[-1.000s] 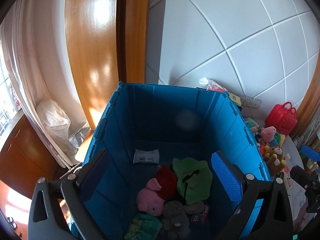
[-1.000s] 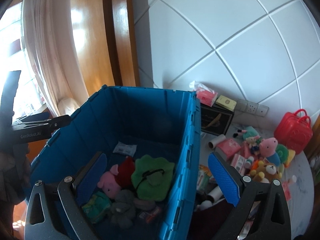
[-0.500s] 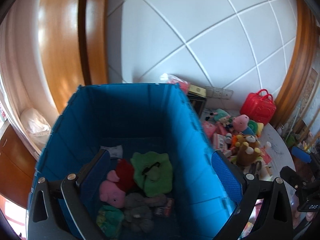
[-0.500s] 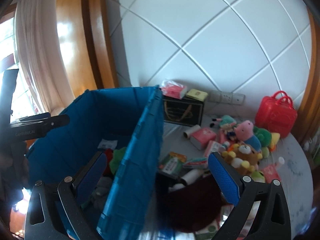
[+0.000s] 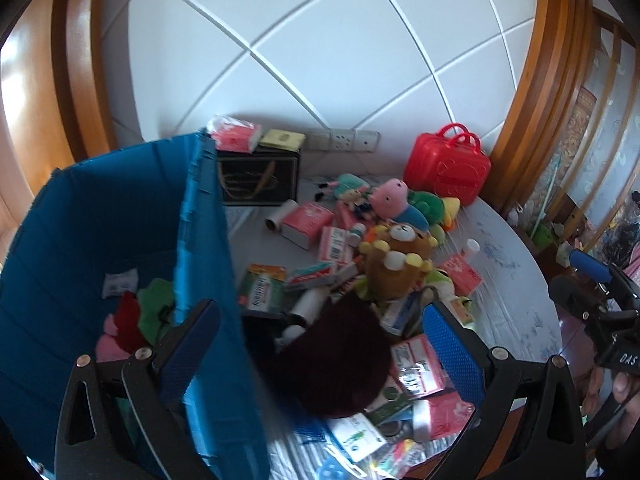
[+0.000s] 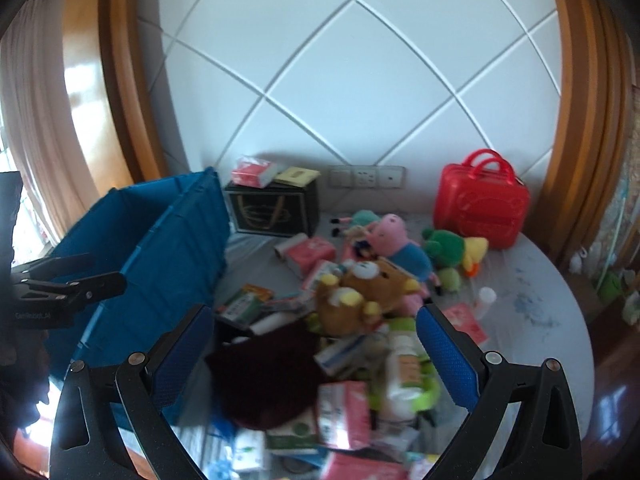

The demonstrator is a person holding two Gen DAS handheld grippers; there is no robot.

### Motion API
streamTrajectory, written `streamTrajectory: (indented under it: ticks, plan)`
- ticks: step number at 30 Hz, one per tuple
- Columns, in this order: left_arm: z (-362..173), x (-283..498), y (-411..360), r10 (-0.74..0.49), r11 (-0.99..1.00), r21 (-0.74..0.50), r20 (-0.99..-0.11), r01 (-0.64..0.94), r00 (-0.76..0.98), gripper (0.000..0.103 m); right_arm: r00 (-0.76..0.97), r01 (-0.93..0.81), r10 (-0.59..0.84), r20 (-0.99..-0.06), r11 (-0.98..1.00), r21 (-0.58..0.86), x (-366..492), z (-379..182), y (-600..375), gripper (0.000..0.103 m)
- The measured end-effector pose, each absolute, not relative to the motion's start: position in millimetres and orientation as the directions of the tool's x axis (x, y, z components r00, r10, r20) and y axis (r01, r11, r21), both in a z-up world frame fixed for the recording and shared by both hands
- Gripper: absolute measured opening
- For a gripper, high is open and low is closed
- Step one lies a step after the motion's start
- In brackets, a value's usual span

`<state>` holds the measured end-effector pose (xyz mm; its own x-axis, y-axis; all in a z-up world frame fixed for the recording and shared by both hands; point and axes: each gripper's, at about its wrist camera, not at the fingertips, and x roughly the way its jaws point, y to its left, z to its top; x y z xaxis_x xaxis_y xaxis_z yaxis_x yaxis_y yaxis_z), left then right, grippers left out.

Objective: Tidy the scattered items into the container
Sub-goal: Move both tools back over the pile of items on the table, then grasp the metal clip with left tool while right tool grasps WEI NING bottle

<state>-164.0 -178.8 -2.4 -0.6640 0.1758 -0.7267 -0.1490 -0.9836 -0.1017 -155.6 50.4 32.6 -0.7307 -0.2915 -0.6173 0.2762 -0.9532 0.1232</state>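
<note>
A blue crate (image 5: 204, 248) (image 6: 176, 240) stands at the left of a round white table (image 5: 516, 280) and holds several soft toys (image 5: 136, 316). Beside it lies a heap of scattered items: a brown bear (image 5: 396, 260) (image 6: 360, 288), a pink pig toy (image 5: 394, 198) (image 6: 394, 236), pink boxes (image 5: 306, 224) and a dark maroon hat (image 5: 340, 360) (image 6: 260, 376). My left gripper (image 5: 320, 340) is open above the hat and the crate's right wall. My right gripper (image 6: 316, 344) is open above the heap, nothing between its fingers.
A red toy suitcase (image 5: 446, 168) (image 6: 480, 200) and a black box (image 5: 258, 178) (image 6: 274, 210) stand by the white tiled wall. Wood panels flank the wall. The right gripper (image 5: 600, 312) shows in the left view's right edge, held by a hand (image 5: 624, 384).
Both grippers have swung right, from above the crate's inside to above the heap on the table. Both stay open and empty.
</note>
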Motion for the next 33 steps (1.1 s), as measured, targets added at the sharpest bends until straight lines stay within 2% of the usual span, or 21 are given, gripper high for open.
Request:
streamTrajectory:
  ticks: [13,22,24,26,33]
  plan:
    - [-68.7,-167.7,-76.6,0.120,-0.990,-0.057,-0.807,-0.126,-0.579,0.103,-0.625,0.284,-0.282,-0.728,-0.951,0.123,-177.7,-39.5,147.4,0.103]
    - [-106.8,-179.0,-66.4,0.065,-0.993,-0.003,-0.857,-0.121,-0.511,0.103,-0.534,0.293,-0.279,-0.798,-0.947,0.135,-210.8,-105.0,147.9,0.103]
    - [-115.1,-184.1,-65.4,0.054,-0.992,0.009,-0.865,-0.123,-0.499,0.103,-0.502,0.295,-0.273,-0.821,-0.946,0.134,-223.4,-128.2,141.8,0.098]
    - [-123.5,-190.4,-61.8,0.038,-0.991,0.033,-0.866,-0.131,-0.499,0.103,-0.468,0.298,-0.270,-0.841,-0.945,0.137,-237.0,-152.2,135.9,0.087]
    - [-168.6,-226.1,-23.7,0.034,-0.968,0.096,-0.866,-0.234,-0.499,0.103,-0.375,0.308,-0.217,-0.901,-0.946,0.100,-277.7,-220.3,119.0,0.079]
